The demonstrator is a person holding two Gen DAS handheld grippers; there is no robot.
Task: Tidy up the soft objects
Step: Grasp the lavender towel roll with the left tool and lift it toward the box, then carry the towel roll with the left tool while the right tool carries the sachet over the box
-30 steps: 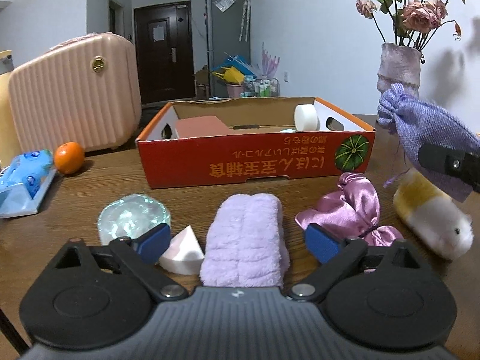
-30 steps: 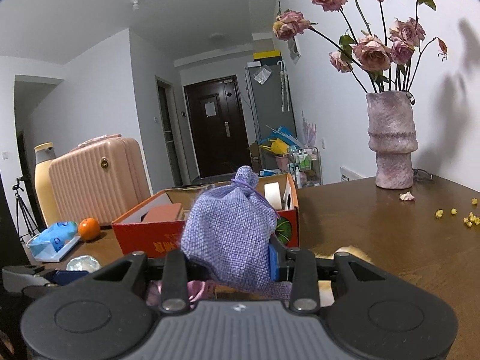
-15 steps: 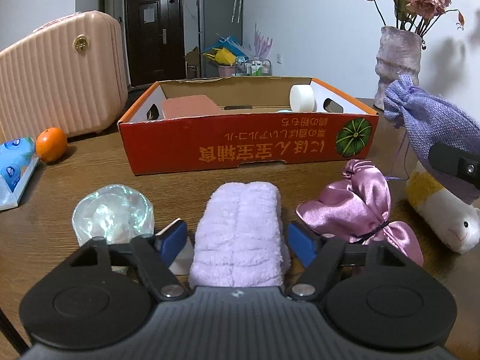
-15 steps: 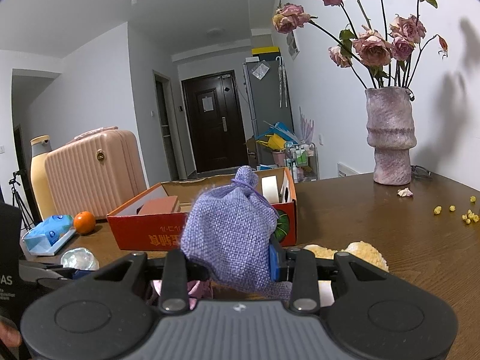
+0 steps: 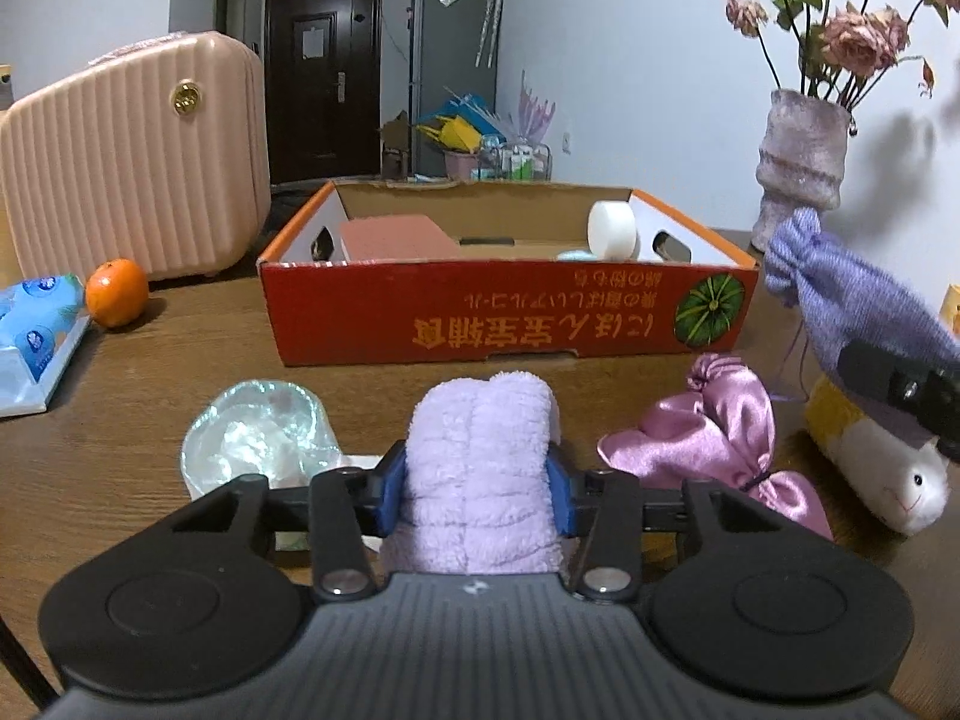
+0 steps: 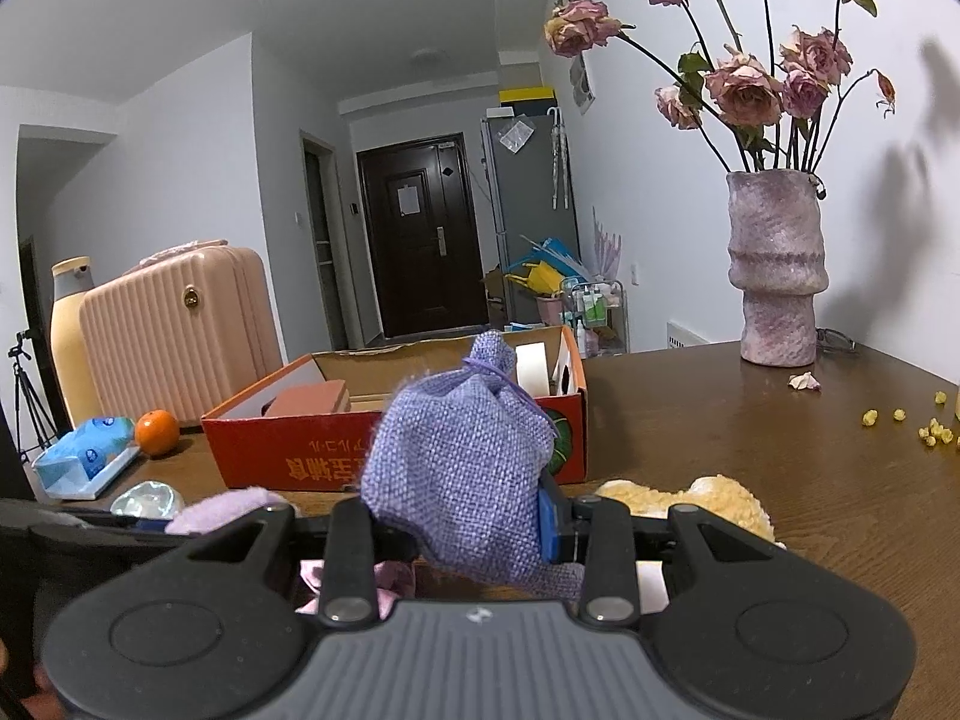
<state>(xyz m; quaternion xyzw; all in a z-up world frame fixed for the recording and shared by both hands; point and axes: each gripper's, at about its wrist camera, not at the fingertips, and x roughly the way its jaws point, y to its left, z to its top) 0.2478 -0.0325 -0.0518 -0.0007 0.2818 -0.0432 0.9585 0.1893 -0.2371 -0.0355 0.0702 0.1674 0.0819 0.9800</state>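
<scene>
A rolled lilac towel [image 5: 480,420] lies on the wooden table in front of the red cardboard box [image 5: 510,312]. My left gripper [image 5: 477,486] straddles its near end, and its jaws are closing, with both blue pads [image 5: 393,486] pressed into the towel's sides. My right gripper [image 6: 462,522] is shut on a purple burlap pouch [image 6: 462,444] and holds it above the table, right of the box. In the left wrist view the pouch [image 5: 840,300] hangs at the right edge. A pink satin scrunchie [image 5: 720,438] and a white-and-yellow plush toy [image 5: 882,468] lie below it.
The box holds a brown block [image 5: 396,237] and a white roll [image 5: 612,230]. An iridescent clear lump [image 5: 258,438] sits left of the towel. An orange [image 5: 117,291], a tissue pack [image 5: 36,324] and a pink suitcase [image 5: 132,162] stand at the left, a flower vase [image 5: 801,162] at the back right.
The left jaws have come in from wide open onto the sides of the lilac towel. The right gripper still holds the pouch in the same place.
</scene>
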